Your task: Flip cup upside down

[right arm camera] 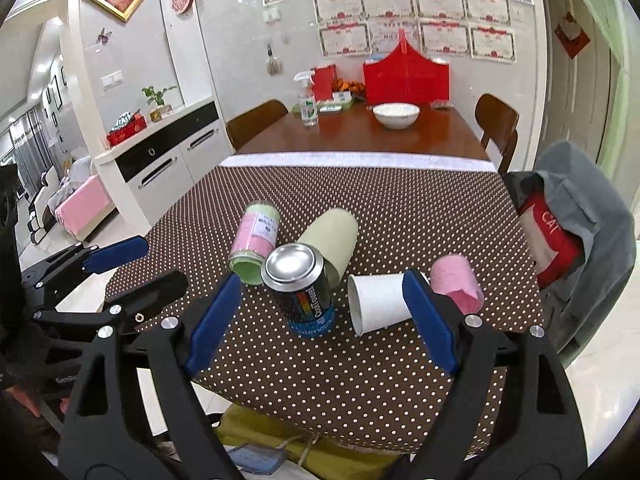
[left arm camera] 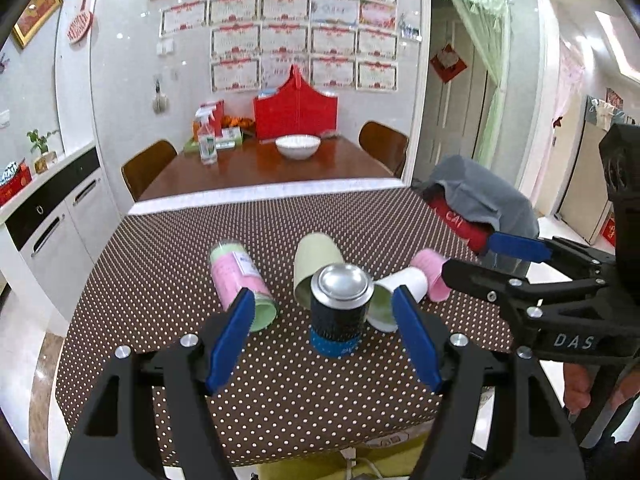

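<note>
Dotted brown tabletop [left arm camera: 280, 380] carries four cups lying on their sides around an upright can [left arm camera: 339, 312]: pink-green cup [left arm camera: 240, 280] at 9 o'clock of it, green cup [left arm camera: 316, 260] at 12, white cup [left arm camera: 400, 290] and pink cup [left arm camera: 432, 274] at 3. I have the left tool [left arm camera: 324, 344] and right tool [right arm camera: 320, 320] both spread wide, grasping nothing. My read: no cup is flipped yet, all of the work remains.

Home dining room: wooden table [right arm camera: 360, 140], chairs [right arm camera: 498, 128], sideboard [right arm camera: 168, 156].
</note>
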Available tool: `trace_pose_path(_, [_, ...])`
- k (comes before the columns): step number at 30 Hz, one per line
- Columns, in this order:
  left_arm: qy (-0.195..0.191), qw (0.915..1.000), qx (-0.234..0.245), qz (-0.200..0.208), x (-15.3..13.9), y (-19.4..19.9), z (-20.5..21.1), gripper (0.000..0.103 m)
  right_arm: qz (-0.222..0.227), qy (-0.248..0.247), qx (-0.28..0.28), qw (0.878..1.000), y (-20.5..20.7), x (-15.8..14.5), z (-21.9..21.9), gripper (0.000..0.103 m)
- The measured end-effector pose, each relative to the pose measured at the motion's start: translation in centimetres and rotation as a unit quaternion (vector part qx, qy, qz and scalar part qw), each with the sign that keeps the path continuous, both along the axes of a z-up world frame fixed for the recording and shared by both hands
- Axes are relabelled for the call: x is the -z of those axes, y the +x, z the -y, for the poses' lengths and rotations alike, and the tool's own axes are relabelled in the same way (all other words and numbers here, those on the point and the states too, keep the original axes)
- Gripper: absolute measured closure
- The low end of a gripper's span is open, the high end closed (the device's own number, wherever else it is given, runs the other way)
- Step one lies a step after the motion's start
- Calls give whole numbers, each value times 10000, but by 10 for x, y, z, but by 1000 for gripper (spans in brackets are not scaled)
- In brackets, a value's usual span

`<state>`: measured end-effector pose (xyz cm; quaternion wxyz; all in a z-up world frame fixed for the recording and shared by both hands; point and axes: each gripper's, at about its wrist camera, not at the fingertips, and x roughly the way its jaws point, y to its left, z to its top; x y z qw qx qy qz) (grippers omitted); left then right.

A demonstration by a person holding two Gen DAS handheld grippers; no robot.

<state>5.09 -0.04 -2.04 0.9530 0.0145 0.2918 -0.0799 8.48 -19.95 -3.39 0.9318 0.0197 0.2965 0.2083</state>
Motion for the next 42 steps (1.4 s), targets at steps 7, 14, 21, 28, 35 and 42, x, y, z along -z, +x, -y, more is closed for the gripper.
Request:
trace_pose_path(7, [39,9990,-33,448,-17,-17,10,31,337,115,73,9993,-13,-13,11,20])
trace_pose_path(14, [109,9960,-139,872,-33,-31,20,30,630,216,106,9977,-23,-24,23,18])
trace_pose_path(21, [82,9915,-309,1264,-44,-42,22,27,948,259,144,9951,-33,-35,34,15])
trace_pose_path(28, [41,9881,-418,1477,-50,-48,19,23,1137,284,112,9931,-39,-44,36,13])
trace_pose_path(35, [52,9884,-504,1435,-49,-47,17,22,1156,282,72,9929,-41,-44,35,12])
trace_pose_path(42, [55,9900,-482,1327,-46,-43,18,20,1089,302,48,9936,-41,-40,33,11])
